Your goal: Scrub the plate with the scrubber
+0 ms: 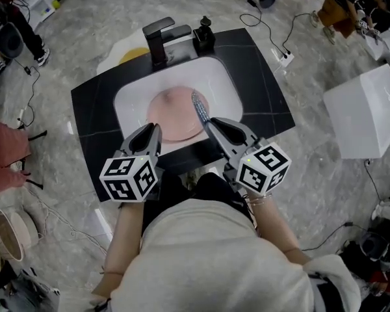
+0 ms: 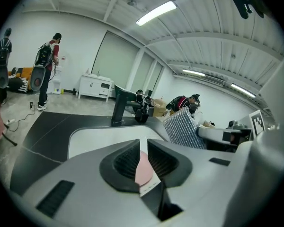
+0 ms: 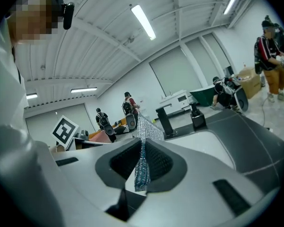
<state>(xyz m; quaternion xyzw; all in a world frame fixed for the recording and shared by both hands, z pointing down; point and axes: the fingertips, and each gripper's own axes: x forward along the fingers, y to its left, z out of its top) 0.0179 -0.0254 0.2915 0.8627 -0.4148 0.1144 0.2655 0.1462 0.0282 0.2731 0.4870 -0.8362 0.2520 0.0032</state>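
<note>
A pink plate (image 1: pixel 175 112) lies tilted in the white sink basin (image 1: pixel 133 99). My left gripper (image 1: pixel 157 129) is shut on the plate's near-left rim. In the left gripper view that pink rim (image 2: pixel 143 170) is pinched between the ribbed pads. My right gripper (image 1: pixel 209 121) is shut on a silvery-blue sparkly scrubber (image 1: pixel 199 106), which rests over the plate's right part. The scrubber (image 3: pixel 142 162) stands edge-on between the pads in the right gripper view. It also shows as a checkered sheet (image 2: pixel 182 129) in the left gripper view.
A black faucet (image 1: pixel 159 41) and a black soap dispenser (image 1: pixel 203 34) stand at the back of the black countertop (image 1: pixel 94 119). A white box (image 1: pixel 367 112) sits on the floor to the right. Cables and people are around the room's edges.
</note>
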